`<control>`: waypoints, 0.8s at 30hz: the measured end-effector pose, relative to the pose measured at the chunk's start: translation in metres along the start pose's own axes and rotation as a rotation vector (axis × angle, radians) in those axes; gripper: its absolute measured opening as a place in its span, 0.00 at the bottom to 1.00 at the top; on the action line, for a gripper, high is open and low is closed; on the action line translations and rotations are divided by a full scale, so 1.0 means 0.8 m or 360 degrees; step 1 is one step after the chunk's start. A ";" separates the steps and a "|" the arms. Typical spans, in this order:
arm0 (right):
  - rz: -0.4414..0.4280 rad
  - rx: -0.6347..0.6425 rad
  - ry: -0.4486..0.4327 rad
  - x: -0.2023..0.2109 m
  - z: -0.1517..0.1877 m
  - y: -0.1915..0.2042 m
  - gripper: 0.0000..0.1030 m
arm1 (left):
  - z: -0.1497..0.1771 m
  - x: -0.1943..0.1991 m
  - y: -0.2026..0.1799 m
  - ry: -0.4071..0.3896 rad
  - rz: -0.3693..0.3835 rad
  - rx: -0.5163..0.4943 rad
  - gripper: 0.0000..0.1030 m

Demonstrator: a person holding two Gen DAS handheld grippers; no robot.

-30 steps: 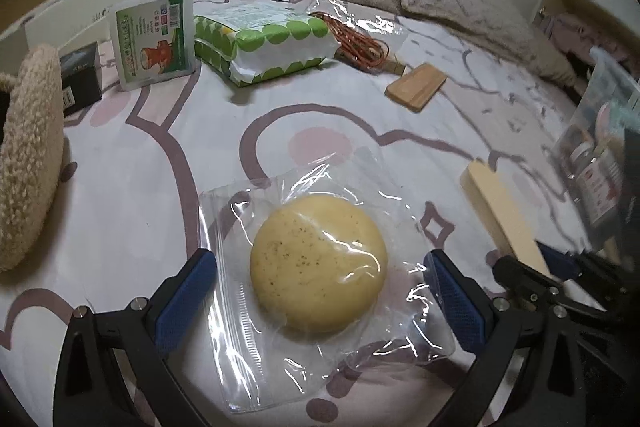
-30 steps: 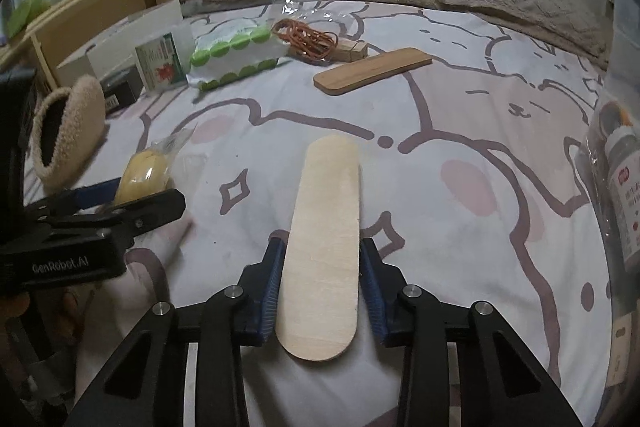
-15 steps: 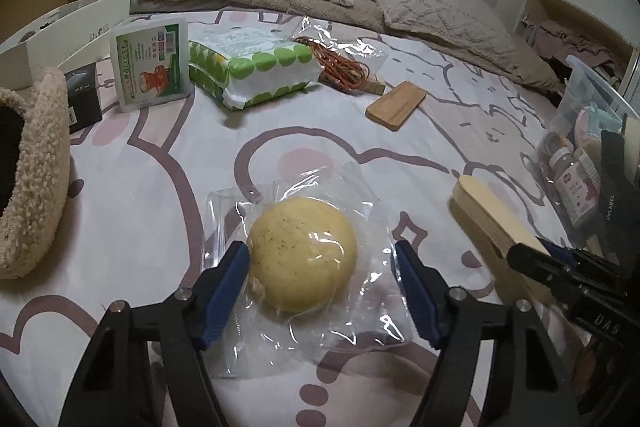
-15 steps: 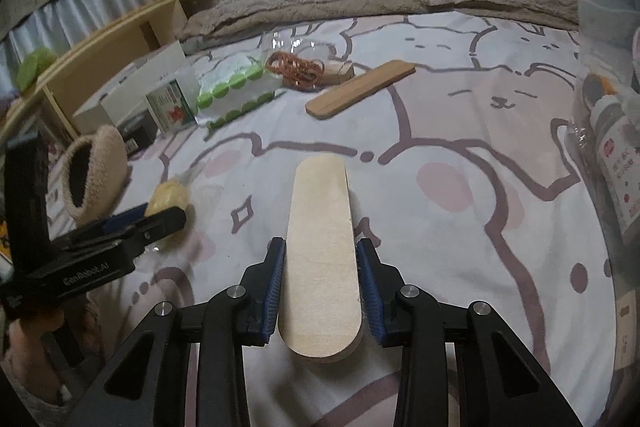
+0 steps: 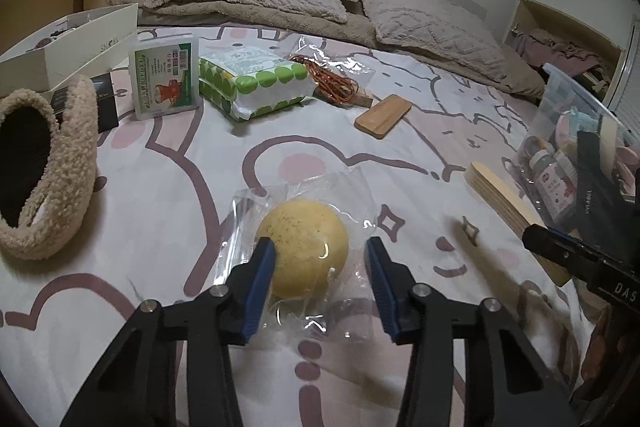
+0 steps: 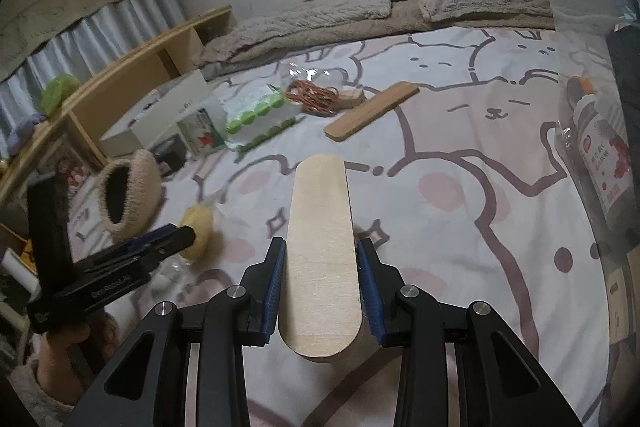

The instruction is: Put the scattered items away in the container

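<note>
My left gripper (image 5: 320,263) is shut on a yellow round bun in a clear plastic bag (image 5: 304,247), lifted off the bed sheet; it also shows in the right wrist view (image 6: 196,227). My right gripper (image 6: 321,267) is shut on a pale wooden oval board (image 6: 322,247), held above the sheet; the board also shows in the left wrist view (image 5: 504,191). A clear plastic container (image 5: 572,131) with bottles stands at the right, also at the right edge of the right wrist view (image 6: 592,99).
On the bed lie a fuzzy beige slipper (image 5: 48,171), a green-dotted tissue pack (image 5: 256,87), a green-white packet (image 5: 166,83), a bagged orange cord (image 5: 332,83), a darker wooden board (image 5: 382,115) and a white box (image 5: 68,47). Pillows (image 5: 432,23) line the back.
My left gripper has closed onto the bagged bun and raised it. My right gripper has risen with the wooden board and moved toward the container.
</note>
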State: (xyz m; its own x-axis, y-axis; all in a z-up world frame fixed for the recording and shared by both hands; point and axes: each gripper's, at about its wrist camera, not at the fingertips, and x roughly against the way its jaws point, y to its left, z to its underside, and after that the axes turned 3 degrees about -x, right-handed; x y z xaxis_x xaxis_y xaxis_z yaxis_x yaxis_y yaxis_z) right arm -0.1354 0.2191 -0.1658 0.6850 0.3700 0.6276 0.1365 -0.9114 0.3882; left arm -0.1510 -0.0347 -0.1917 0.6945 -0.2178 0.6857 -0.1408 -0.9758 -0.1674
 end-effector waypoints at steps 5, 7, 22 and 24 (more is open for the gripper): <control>-0.0095 -0.0006 -0.0091 0.038 -0.001 0.010 0.35 | 0.007 0.029 -0.002 -0.0050 0.0051 0.0033 0.27; -0.0138 -0.0032 -0.0118 0.051 0.001 0.009 0.35 | 0.012 0.036 -0.006 -0.0054 0.0078 0.0044 0.25; -0.0243 -0.0188 -0.0206 0.125 0.023 -0.022 0.35 | 0.042 0.083 -0.051 -0.0092 0.0205 0.0004 0.22; -0.0232 -0.0176 -0.0225 0.137 0.023 -0.022 0.35 | 0.044 0.091 -0.056 -0.0108 0.0213 -0.0001 0.22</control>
State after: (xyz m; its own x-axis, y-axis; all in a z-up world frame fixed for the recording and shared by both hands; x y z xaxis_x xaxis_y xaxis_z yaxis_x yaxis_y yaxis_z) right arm -0.0498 0.2720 -0.1165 0.7582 0.4603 0.4619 0.1673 -0.8219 0.5445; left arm -0.0693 -0.0066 -0.1589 0.7156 -0.3441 0.6078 -0.2359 -0.9382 -0.2534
